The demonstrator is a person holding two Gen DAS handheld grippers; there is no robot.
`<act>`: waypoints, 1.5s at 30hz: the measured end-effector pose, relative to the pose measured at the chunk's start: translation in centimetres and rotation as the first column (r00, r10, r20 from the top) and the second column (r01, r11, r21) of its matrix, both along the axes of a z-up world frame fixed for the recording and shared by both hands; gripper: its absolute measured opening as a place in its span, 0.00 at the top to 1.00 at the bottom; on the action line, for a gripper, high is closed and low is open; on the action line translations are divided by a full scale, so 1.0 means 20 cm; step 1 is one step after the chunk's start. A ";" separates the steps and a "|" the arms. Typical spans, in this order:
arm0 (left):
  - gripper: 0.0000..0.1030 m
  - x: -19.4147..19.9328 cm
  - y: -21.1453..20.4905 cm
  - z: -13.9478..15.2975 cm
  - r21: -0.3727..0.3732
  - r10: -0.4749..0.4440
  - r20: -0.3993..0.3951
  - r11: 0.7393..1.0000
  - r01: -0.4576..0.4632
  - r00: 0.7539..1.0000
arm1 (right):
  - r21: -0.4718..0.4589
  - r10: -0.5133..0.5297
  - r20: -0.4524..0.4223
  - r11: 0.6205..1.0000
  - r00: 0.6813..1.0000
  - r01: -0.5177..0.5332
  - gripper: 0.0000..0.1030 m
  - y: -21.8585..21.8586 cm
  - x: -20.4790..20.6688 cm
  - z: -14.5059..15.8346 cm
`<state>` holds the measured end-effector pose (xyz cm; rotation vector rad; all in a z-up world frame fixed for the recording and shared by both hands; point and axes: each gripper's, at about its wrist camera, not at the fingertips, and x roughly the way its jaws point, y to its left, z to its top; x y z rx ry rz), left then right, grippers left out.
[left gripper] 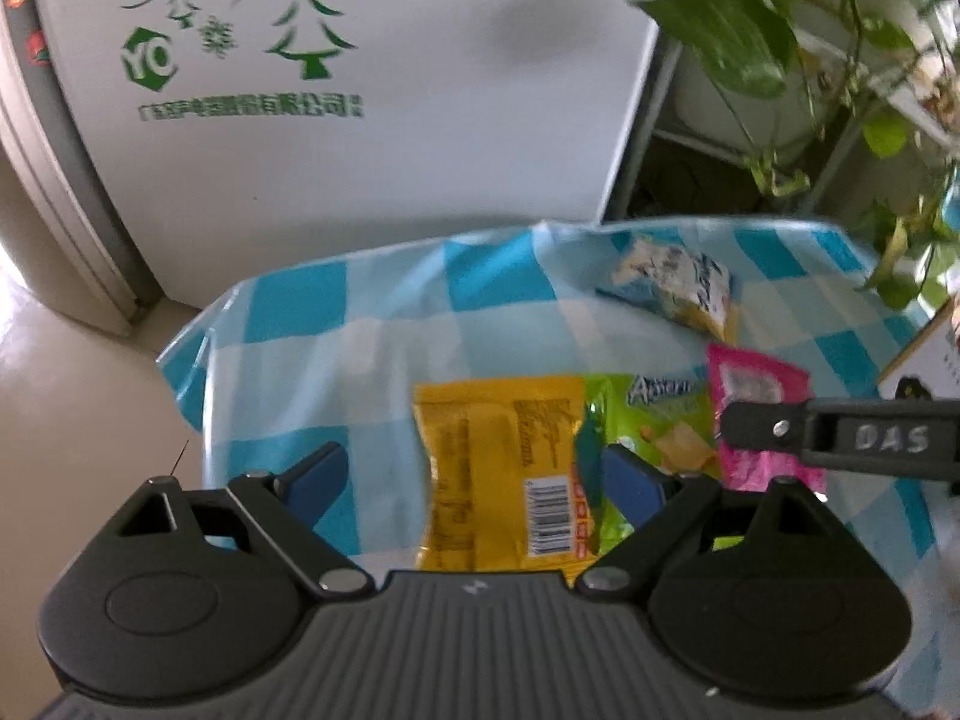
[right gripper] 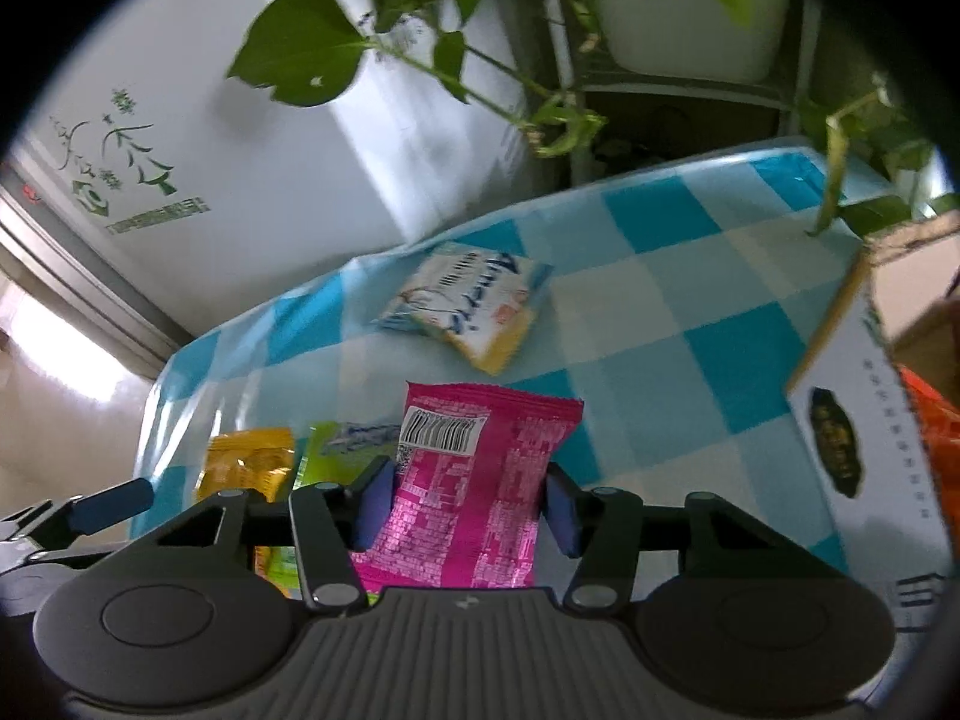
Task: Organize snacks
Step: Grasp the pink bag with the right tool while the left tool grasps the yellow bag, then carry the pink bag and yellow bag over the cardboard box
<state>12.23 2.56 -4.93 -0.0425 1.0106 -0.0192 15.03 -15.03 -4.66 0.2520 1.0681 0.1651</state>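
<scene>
Several snack packets lie on a blue-and-white checked tablecloth (right gripper: 690, 312). My right gripper (right gripper: 468, 507) is shut on a pink packet (right gripper: 474, 480), one blue pad pressing each long edge; the pink packet (left gripper: 756, 378) also shows in the left wrist view, behind that gripper's black finger (left gripper: 840, 432). My left gripper (left gripper: 477, 483) stands open over a yellow packet (left gripper: 498, 468), which lies between its pads with the left pad well clear of it. A green packet (left gripper: 660, 414) lies between the yellow and pink ones, partly under the left gripper's right pad. A blue-and-white packet (right gripper: 474, 306) lies farther back.
A white cardboard box (right gripper: 852, 420) stands open at the table's right edge with something orange (right gripper: 936, 438) inside. Trailing plant leaves (right gripper: 300, 48) hang over the table's far side. A white appliance (left gripper: 360, 120) with green print stands behind the table; floor lies to the left.
</scene>
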 end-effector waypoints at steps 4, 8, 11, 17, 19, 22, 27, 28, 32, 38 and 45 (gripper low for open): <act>0.10 0.01 -0.01 -0.03 0.024 0.017 0.003 1.000 -0.017 1.000 | -0.038 0.017 0.008 0.999 1.000 -0.017 0.43 -0.03 -0.02 0.01; 0.12 0.02 0.01 -0.04 0.030 0.044 0.000 0.999 -0.044 0.999 | -0.086 0.025 0.015 0.996 1.000 -0.023 0.43 -0.04 -0.03 0.00; 0.10 0.01 0.01 -0.07 0.050 0.027 -0.012 0.998 -0.026 1.000 | -0.089 0.032 0.014 0.996 0.999 -0.030 0.41 -0.03 -0.02 0.01; 0.14 0.01 -0.01 -0.07 0.049 0.034 0.005 0.998 -0.034 0.999 | -0.113 0.054 0.024 0.992 0.998 -0.051 0.33 0.01 -0.02 0.00; 0.21 0.01 -0.01 -0.06 0.038 0.028 0.006 0.999 -0.029 1.000 | -0.126 0.063 0.027 0.990 0.998 -0.060 0.33 0.02 -0.03 0.00; 0.41 0.00 -0.04 -0.05 0.033 -0.012 0.017 0.999 0.011 1.000 | -0.130 0.058 0.029 0.990 0.998 -0.054 0.40 0.02 -0.03 0.00; 0.50 -0.01 -0.09 -0.03 0.064 -0.044 0.024 0.997 0.042 0.999 | -0.174 0.081 0.035 0.982 0.996 -0.073 0.45 0.03 -0.05 0.01; 0.50 -0.01 -0.09 -0.03 0.064 -0.044 0.022 0.997 0.042 0.999 | -0.174 0.081 0.035 0.982 0.996 -0.073 0.46 0.03 -0.05 0.01; 0.50 -0.04 -0.10 0.00 0.064 -0.052 0.035 0.997 0.049 0.998 | -0.170 0.087 0.030 0.982 0.996 -0.081 0.46 0.02 -0.07 0.02; 0.50 -0.09 -0.10 0.08 0.060 -0.063 0.072 0.996 0.059 0.995 | -0.165 0.105 0.054 0.982 0.993 -0.094 0.46 0.01 -0.14 0.09; 0.50 -0.18 -0.13 0.15 0.030 -0.064 0.103 0.998 0.061 0.993 | -0.138 0.106 0.087 0.986 0.991 -0.093 0.46 -0.02 -0.23 0.19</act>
